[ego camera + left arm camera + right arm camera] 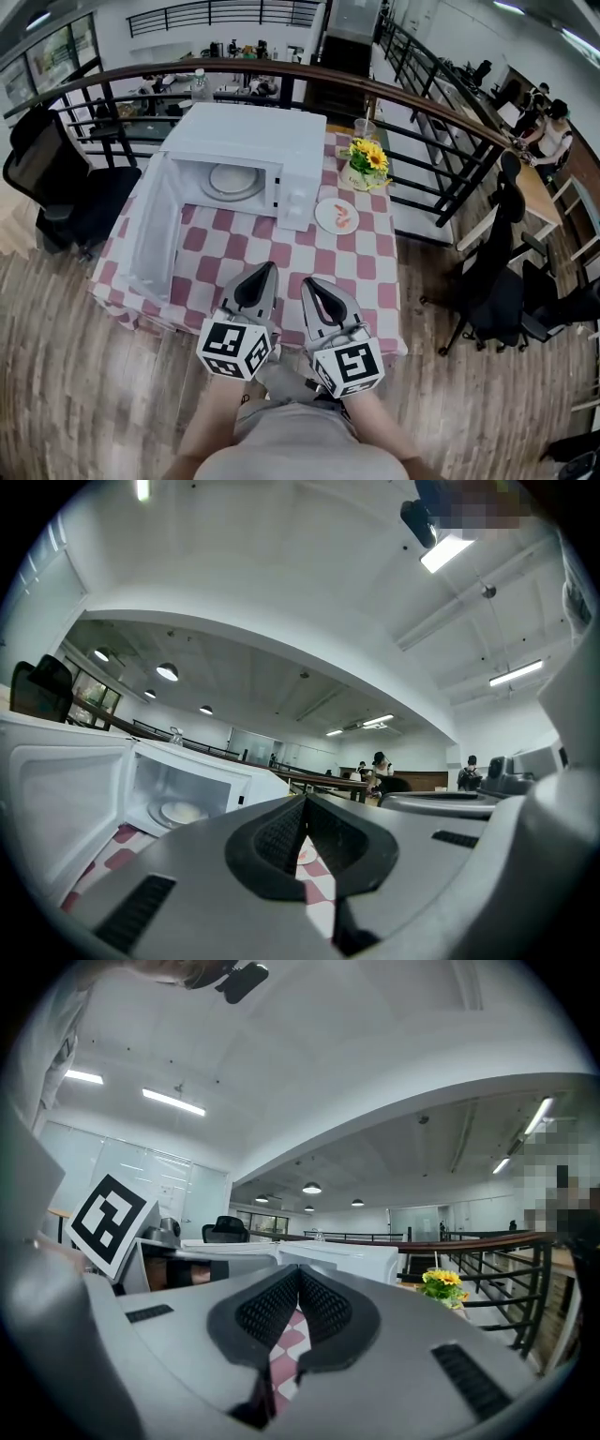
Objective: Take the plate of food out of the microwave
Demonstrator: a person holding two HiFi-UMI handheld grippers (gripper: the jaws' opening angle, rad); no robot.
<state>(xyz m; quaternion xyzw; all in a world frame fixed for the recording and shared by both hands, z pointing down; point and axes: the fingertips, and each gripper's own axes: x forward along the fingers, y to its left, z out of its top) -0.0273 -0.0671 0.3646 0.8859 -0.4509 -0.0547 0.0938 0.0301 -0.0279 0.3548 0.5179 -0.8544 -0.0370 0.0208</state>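
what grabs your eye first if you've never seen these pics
The white microwave with its door swung wide open, at the back left of a red-and-white checked table. Right of it lie a small plate of food and yellow flowers; the left gripper and right gripper sit shut at the near edge.

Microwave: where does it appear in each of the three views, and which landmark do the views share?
Head view: microwave at upper centre, door open to the left.
Left gripper view: microwave at lower left, open cavity facing the camera.
Right gripper view: microwave at centre, a white box.
Shared landmark: the red-and-white checked tablecloth beneath it.
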